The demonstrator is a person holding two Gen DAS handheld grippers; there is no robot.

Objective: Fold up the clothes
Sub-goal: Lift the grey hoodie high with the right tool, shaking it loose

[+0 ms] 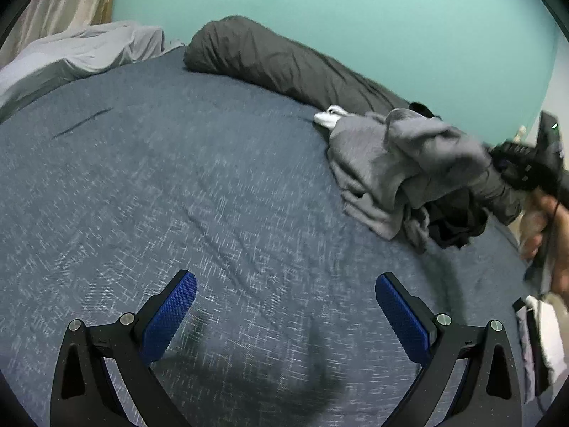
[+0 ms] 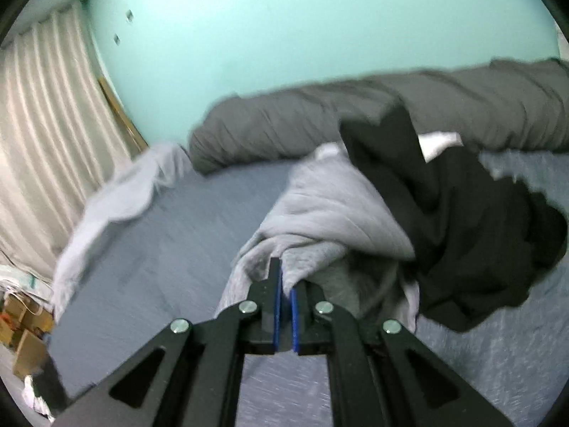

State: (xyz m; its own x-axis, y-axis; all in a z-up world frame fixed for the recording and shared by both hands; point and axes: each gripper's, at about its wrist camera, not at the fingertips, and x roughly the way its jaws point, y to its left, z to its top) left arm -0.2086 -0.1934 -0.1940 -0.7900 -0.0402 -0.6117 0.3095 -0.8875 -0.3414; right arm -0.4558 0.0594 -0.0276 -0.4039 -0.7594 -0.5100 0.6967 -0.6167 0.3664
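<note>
The left claw (image 1: 286, 315) hangs with its two blue, cross-hatched rubber pads (image 1: 400, 315) spread wide apart and nothing between them, above the bed (image 1: 160, 185), whose cover is a dark blue weave flecked with pale threads and creased in shallow lines. The right claw (image 2: 286, 284) has its pads pressed together on a bunched fold of the grey sweatshirt (image 2: 330, 210), a soft, fleecy, light grey garment that rises in a lumpy ridge from the bed's right side. A black garment (image 2: 462, 235) lies crumpled against and partly over it, its outline blurred. Behind both, a dark grey duvet (image 1: 284, 64) is rolled into a long sausage along the teal wall (image 1: 320, 7). A small white cloth (image 1: 327, 115) peeks out beside the pile, mostly hidden. In the left wrist view the right hand (image 1: 554, 238) is cut off by the frame edge and smeared by motion
</note>
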